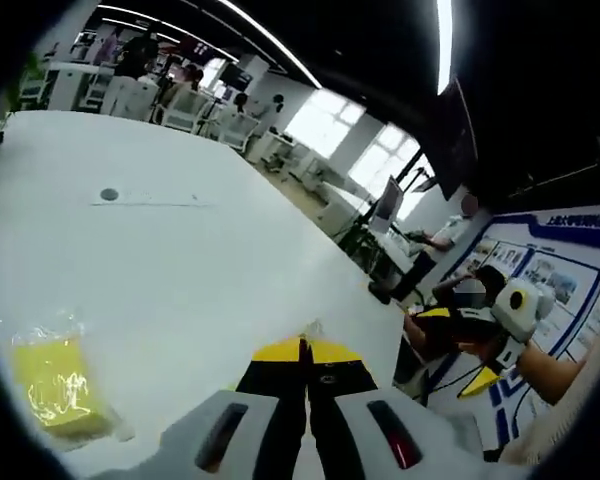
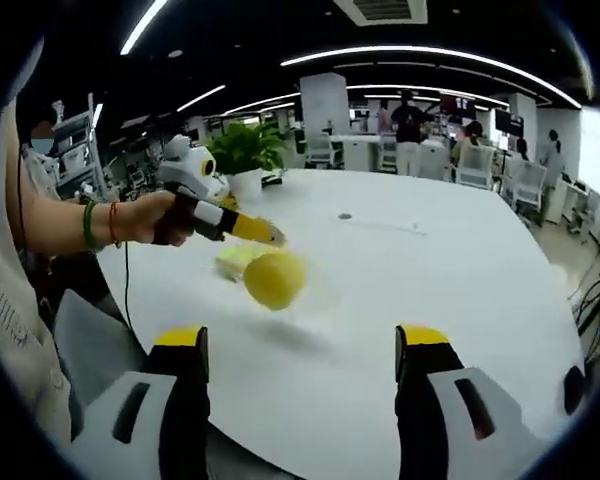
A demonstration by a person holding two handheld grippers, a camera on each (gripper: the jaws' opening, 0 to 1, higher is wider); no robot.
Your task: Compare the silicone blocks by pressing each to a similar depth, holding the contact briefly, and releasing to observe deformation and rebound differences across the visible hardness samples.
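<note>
A yellow silicone block (image 2: 273,280) hangs in the air just under the tips of my left gripper (image 2: 270,238), throwing a shadow on the white table (image 2: 430,270). In the left gripper view that gripper (image 1: 305,348) is shut, and a scrap of clear wrapper pokes out between its tips. A second, paler yellow block in a clear bag (image 1: 52,385) lies on the table (image 1: 180,260) to the left; in the right gripper view this block (image 2: 235,258) sits behind the hanging one. My right gripper (image 2: 300,340) is open and holds nothing. It also shows off the table's edge, right gripper (image 1: 458,346).
A small round port (image 1: 109,194) (image 2: 345,215) is set in the tabletop farther out. A potted plant (image 2: 245,150) stands at the far edge. People and desks fill the room behind. A wall poster (image 1: 560,270) is on the right.
</note>
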